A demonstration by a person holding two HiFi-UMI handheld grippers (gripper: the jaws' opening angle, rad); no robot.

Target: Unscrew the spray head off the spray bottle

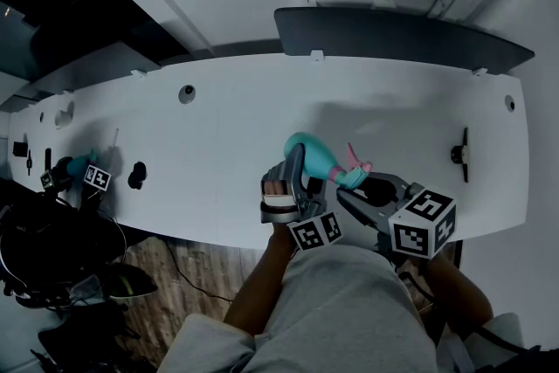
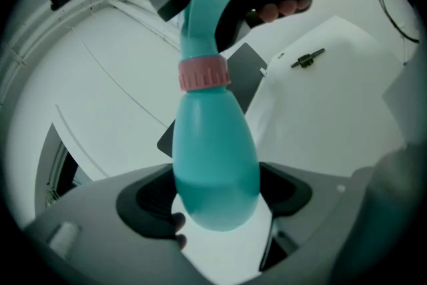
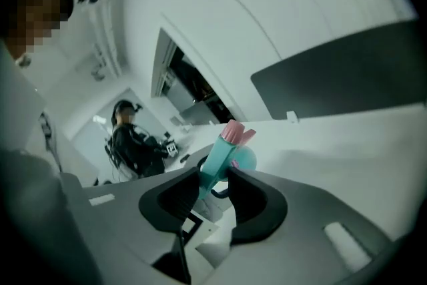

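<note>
one teal spray bottle [image 2: 215, 143] is held just over the near edge of the white table [image 1: 218, 144], lying roughly level between two hand-held grippers. the left gripper [image 2: 215, 203] is clamped on the wide lower body of the bottle, one jaw on each side. the right gripper [image 3: 213, 189] is pinched on the teal spray head [image 3: 215, 167], whose pink tip points away from its camera. one pink ribbed collar [image 2: 203, 73] joins the head to the body. no brand or label can be made out on the bottle. the only print in view is the black-and-white square markers: two marker cubes by the person's hands, one [image 1: 316, 231] on the left gripper and one [image 1: 424, 223] on the right, and a third cube [image 1: 97, 177] at the far left end of the table. one other person [image 3: 131, 143] sits in the background of the right gripper view
</note>
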